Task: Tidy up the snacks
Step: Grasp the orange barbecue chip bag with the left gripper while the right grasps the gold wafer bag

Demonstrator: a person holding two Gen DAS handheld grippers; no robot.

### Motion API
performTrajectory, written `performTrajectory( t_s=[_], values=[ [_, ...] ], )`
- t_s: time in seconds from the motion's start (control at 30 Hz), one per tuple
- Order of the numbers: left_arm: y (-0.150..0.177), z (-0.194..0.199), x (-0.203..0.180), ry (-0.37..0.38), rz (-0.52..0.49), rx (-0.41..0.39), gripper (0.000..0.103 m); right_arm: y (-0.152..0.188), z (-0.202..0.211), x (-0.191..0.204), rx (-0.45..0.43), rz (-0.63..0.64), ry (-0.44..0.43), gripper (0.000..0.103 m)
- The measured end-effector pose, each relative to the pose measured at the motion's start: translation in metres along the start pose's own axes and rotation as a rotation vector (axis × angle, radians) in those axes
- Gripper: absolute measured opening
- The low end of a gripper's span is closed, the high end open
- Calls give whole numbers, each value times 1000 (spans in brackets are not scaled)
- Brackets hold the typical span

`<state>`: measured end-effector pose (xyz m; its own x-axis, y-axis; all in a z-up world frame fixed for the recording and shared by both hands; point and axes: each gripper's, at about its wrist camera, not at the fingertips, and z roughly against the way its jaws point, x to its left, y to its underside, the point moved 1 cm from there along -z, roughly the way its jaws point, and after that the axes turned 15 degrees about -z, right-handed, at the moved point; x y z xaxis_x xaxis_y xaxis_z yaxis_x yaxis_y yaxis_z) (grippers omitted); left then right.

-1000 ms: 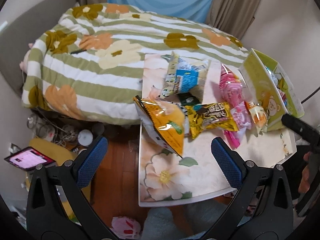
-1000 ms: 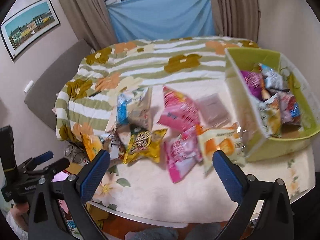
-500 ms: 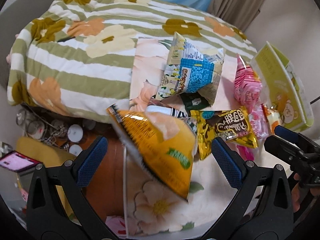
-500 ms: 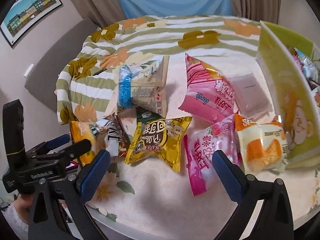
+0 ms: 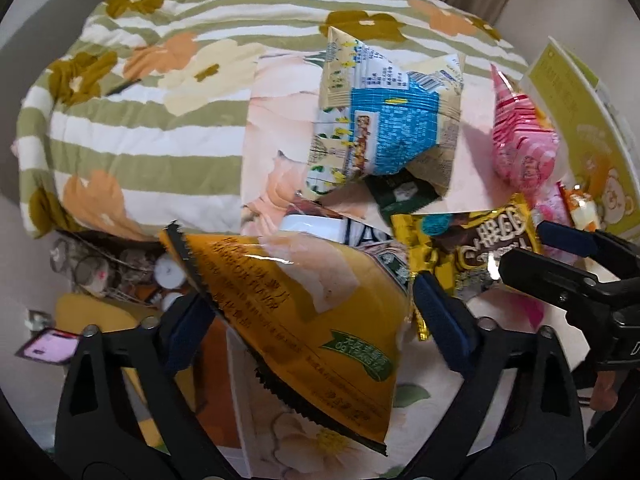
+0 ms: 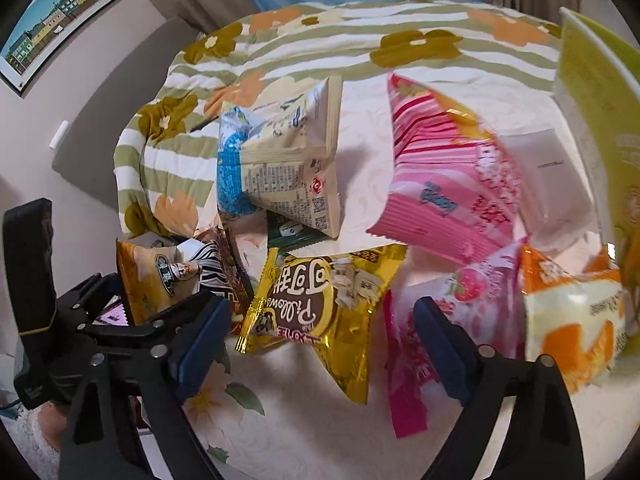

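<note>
On the floral table (image 5: 320,444) lies a heap of snack packets. My left gripper (image 5: 312,326) is low over an orange chip bag (image 5: 304,312) that hangs over the table's left edge. Its jaws are closing, with the bag between the pads and not visibly squeezed. My right gripper (image 6: 320,334) is down over a gold chocolate-snack bag (image 6: 320,300). Its jaws are closing too, and the bag lies between them with no visible pinch. Each gripper shows in the other's view, the left gripper (image 6: 104,300) at the orange bag (image 6: 148,276) and the right gripper (image 5: 560,256) at the gold bag (image 5: 480,248).
A blue-and-cream bag (image 5: 384,128) and a pink striped bag (image 6: 440,184) lie farther back. A strawberry packet (image 6: 472,300) and an orange-white packet (image 6: 572,320) lie right of the gold bag. A green basket (image 6: 592,80) stands at the right. A striped floral quilt (image 5: 140,100) lies behind, floor clutter at the left.
Both grippers have come down and forward, close onto the snacks. Their jaws have narrowed. The orange bag now sits between the left pads and the gold bag between the right pads.
</note>
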<state>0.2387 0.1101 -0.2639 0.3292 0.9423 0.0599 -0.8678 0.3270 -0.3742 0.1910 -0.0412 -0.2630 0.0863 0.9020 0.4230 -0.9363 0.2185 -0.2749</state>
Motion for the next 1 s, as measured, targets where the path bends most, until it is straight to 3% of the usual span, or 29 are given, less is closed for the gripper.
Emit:
performTrajectory(
  t_s=[0.13, 0.17, 0.27, 0.5, 0.83, 0.9, 1.0],
  values=[
    [-1, 2, -2, -16, -15, -3, 84, -3, -10, 2, 26, 14, -1, 86],
    [-1, 3, -3, -22, -22, -6, 78, -3, -12, 2, 31, 18, -2, 86],
    [-2, 5, -6, -38, -43, -3, 73, -3, -17, 7, 46, 33, -7, 85],
    [2, 10, -5, -21, -29, -3, 63, -5, -23, 8, 66, 38, -8, 76],
    [22, 20, -3, -18, 0, 0, 62, -2, -35, 10, 80, 53, 8, 73],
    [26, 22, -3, -16, 2, 0, 62, -1, -37, 10, 82, 57, 10, 62],
    [31, 25, -2, -15, 4, -4, 62, 1, -37, 12, 76, 74, 19, 57]
  ],
)
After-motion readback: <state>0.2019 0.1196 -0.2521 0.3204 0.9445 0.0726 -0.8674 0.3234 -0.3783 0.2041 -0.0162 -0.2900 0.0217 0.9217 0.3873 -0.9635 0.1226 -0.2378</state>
